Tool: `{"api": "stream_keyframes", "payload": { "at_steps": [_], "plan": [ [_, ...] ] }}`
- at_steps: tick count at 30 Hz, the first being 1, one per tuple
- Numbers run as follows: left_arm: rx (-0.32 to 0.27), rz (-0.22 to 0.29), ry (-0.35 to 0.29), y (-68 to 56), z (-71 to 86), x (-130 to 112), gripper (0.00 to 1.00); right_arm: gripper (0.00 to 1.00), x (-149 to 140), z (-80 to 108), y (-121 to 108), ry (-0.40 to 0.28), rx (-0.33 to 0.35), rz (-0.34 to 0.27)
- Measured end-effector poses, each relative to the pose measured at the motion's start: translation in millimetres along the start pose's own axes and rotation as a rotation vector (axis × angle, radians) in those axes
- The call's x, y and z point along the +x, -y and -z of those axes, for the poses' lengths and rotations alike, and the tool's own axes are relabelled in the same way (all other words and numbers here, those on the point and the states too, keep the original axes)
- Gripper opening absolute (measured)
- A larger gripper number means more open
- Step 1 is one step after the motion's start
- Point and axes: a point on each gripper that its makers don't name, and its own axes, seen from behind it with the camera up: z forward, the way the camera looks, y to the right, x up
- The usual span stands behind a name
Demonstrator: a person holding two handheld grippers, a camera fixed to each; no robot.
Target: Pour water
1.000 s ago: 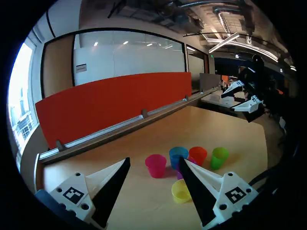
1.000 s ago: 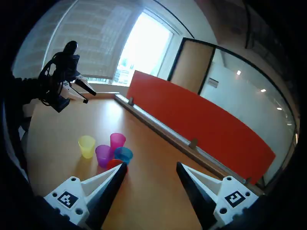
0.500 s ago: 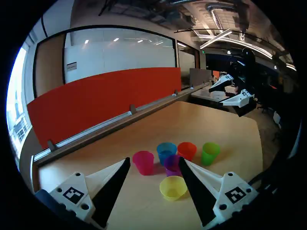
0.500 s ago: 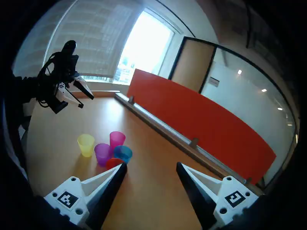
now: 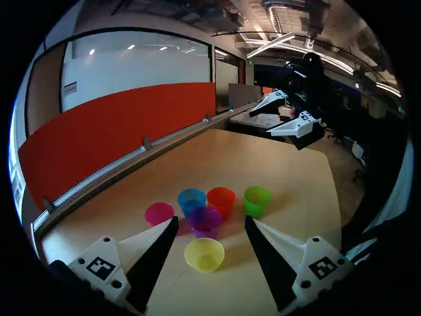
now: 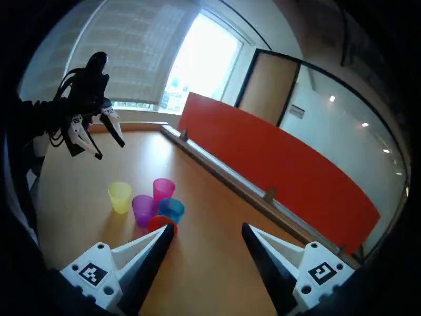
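Note:
Several coloured plastic cups stand clustered on the wooden desk [image 5: 294,174]: pink [image 5: 159,213], blue [image 5: 191,200], red [image 5: 221,201], green [image 5: 257,201], purple [image 5: 204,221] and yellow [image 5: 204,255]. My left gripper [image 5: 210,218] is open above the desk, and the yellow cup sits between its fingers, nearest to it. The right gripper [image 5: 284,113] hangs open in the air beyond the cups. In the right gripper view, my right gripper [image 6: 207,226] is open with the red cup [image 6: 160,224] at its left fingertip. The left gripper [image 6: 110,150] points down over the yellow cup [image 6: 120,196].
An orange divider panel [image 5: 105,126] with a metal rail [image 5: 131,155] runs along the desk's far side. A bright window [image 6: 205,63] lies beyond the desk's end. Bare desk [image 6: 210,274] stretches ahead of the right gripper. Other desks [image 5: 252,118] stand behind.
The left gripper has swung round and tilted down toward the cups, which now sit centred between its fingers. The right gripper has barely moved.

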Motion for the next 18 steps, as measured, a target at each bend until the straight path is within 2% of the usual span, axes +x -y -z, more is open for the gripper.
{"api": "stream_keyframes", "payload": {
  "at_steps": [12,18],
  "plan": [
    [-0.038,-0.030,0.029,-11.9,-3.5,-1,0.93,1.00,-1,-5.8,0,0.005,0.024,0.001],
    [-0.089,-0.027,0.036,-27.1,-7.7,-3,0.93,1.00,3,-10.0,-1,0.009,0.028,0.008]
  ]
}}
